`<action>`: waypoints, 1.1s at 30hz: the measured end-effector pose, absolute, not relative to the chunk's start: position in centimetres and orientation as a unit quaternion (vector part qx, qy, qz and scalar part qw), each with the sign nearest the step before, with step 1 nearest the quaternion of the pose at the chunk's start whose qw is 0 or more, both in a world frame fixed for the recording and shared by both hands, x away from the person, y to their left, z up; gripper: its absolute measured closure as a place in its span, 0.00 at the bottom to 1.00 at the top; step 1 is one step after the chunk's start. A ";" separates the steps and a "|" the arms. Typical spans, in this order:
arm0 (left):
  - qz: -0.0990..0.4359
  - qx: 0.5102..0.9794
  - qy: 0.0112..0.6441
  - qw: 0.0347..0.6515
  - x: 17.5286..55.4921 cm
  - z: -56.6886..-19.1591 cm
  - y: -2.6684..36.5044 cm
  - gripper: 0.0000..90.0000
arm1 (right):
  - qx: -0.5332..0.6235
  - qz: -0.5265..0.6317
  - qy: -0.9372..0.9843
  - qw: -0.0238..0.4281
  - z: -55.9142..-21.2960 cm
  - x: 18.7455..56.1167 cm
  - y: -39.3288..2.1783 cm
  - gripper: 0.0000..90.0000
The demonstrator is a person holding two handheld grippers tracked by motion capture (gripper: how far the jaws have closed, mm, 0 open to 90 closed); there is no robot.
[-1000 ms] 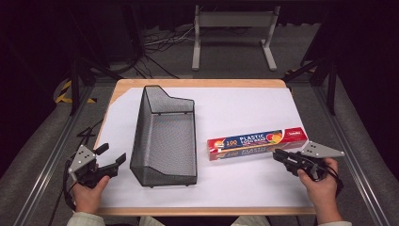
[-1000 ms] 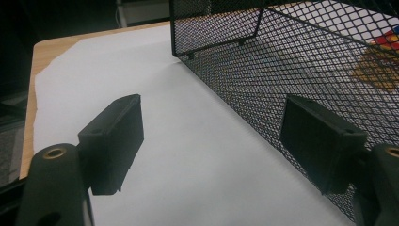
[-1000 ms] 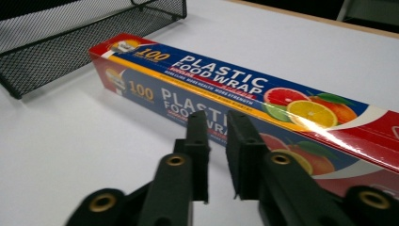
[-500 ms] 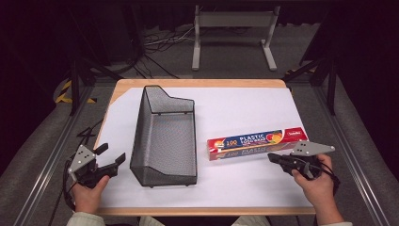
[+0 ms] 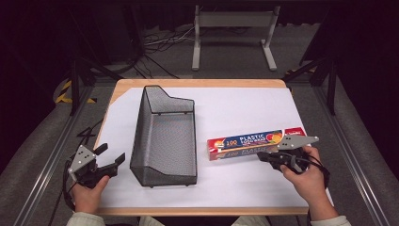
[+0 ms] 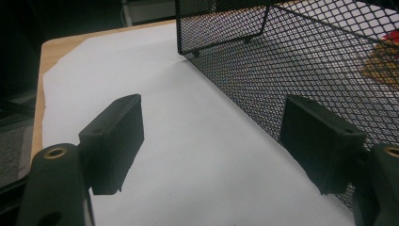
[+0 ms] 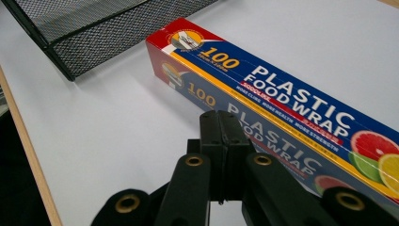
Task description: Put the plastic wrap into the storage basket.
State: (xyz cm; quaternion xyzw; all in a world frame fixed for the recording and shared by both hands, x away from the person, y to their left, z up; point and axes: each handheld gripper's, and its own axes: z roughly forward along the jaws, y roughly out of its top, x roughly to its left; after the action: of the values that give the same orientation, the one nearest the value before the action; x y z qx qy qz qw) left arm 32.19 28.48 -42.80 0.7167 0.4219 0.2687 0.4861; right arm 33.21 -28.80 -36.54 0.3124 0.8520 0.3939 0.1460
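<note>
Plastic food wrap box (image 7: 282, 101) | just beyond right gripper (image 7: 220, 123), fingers together, empty | likely light, stiff cardboard, glossy; pinch across narrow mid-length

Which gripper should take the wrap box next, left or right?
Right. The right gripper sits at the wrap box's near side, jaws shut and empty, so it must open first. The left gripper is open but beyond the mesh basket, which stands between it and the box.
</note>
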 end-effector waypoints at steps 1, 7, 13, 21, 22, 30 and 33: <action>0.269 0.717 0.422 0.485 32.2 -42.8 28.5 0.26 | 0.309 0.394 0.854 0.144 -36.5 33.4 -28.4 1.00; 0.268 0.717 0.422 0.486 32.2 -42.8 28.5 0.26 | 0.300 0.393 0.860 0.131 -36.8 34.5 -26.6 1.00; 0.268 0.716 0.424 0.486 32.2 -42.9 28.5 0.26 | 0.294 0.384 0.867 0.119 -37.7 35.7 -25.0 1.00; 0.273 0.715 0.426 0.482 32.3 -43.0 28.5 0.26 | 0.281 0.364 0.882 0.103 -39.2 36.7 -22.7 1.00; 0.273 0.715 0.426 0.482 32.3 -43.0 28.5 0.26 | 0.281 0.364 0.882 0.103 -39.2 36.7 -22.7 1.00; 0.274 0.715 0.427 0.481 32.3 -43.0 28.5 0.26 | 0.274 0.344 0.893 0.092 -41.1 37.5 -20.6 1.00; 0.274 0.716 0.427 0.480 32.3 -43.0 28.5 0.26 | 0.274 0.337 0.896 0.091 -41.7 37.8 -20.0 1.00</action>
State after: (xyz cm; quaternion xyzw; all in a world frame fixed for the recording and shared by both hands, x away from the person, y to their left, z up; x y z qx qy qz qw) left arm 32.31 28.51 -43.03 0.7155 0.4269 0.2738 0.4805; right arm 37.79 -20.05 -41.74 0.2742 0.8962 0.3367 0.0914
